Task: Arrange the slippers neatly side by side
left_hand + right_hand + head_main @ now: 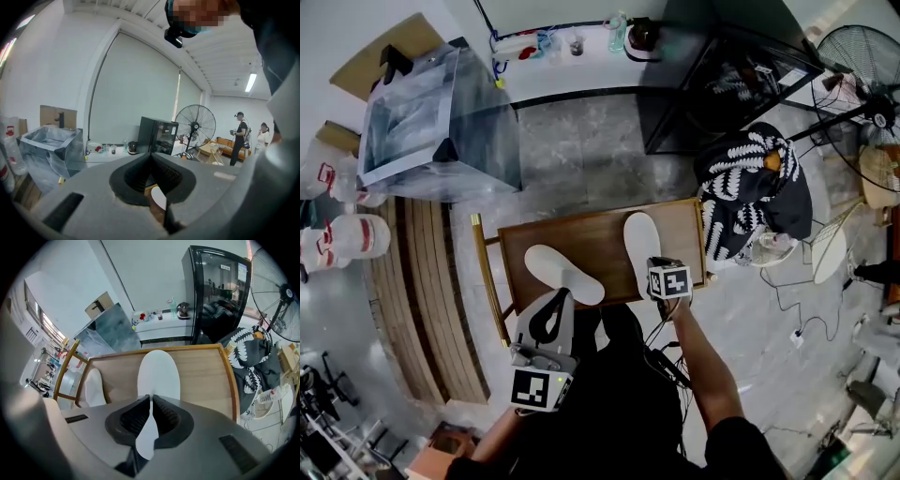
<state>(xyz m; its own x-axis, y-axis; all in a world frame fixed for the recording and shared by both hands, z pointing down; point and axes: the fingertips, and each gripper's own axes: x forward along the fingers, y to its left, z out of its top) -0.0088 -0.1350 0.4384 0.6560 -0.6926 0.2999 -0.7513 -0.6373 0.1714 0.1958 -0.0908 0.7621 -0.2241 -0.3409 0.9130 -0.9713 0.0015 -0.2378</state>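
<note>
Your right gripper (150, 397) had its jaws nearly closed, pinching the thin heel edge of the right slipper (158, 373). That slipper lay flat on the table (206, 376), running straight away from you, with its heel at the near edge.

Your left gripper (151, 153) was raised and pointed out across the room. Its jaws met at the tips with nothing between them, and only a sliver of white showed through the gap below them.

From the head view, the left gripper (561, 295) hung over the near end of the left slipper (558, 270). That slipper lay slanted, with its far end turned out to the left. The two slippers were close at their near ends but not touching, and they spread apart farther out, so they were not parallel.

The only print near you was the black-and-white square markers on the gripper cubes. The jugs (347, 234) on the floor to the left carried red labels, too small to read. Beyond the table stood a black cabinet (218, 287) and a fan (862, 56).
</note>
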